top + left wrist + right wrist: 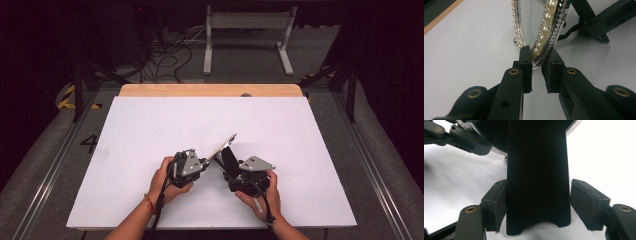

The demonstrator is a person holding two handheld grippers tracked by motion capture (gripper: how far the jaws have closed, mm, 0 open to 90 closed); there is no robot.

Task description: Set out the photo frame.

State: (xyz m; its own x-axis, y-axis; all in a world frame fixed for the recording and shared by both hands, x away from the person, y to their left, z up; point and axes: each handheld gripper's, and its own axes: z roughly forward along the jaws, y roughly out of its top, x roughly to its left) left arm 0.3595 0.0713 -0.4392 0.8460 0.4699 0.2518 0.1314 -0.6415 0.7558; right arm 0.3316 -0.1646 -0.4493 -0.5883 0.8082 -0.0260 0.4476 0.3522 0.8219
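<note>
High view: pearl-rimmed mirror (224,145) is tilted up off the white desk (150,130) near its front middle, between left tongs (202,162) and right tongs (226,161). Both hands are low on the desk.

Left gripper view: left tongs (537,65) are narrow and pinched on the mirror's rim (544,47), pads on the bead-and-metal edge. The mirror glass (527,22) runs up between the rim and its reflection.

Right gripper view: right tongs (537,197) straddle the black easel stand (537,170) on the mirror's back. The left pad looks to be touching; the right pad stands just clear, so not clamped, I think.

Handling: glass is fragile and the rim is stiff but slippery on the beads. Grip light and square on the rim edge, never on the glass face. The stand is thin, probably hinged and flexy; hold it low near its foot.
</note>
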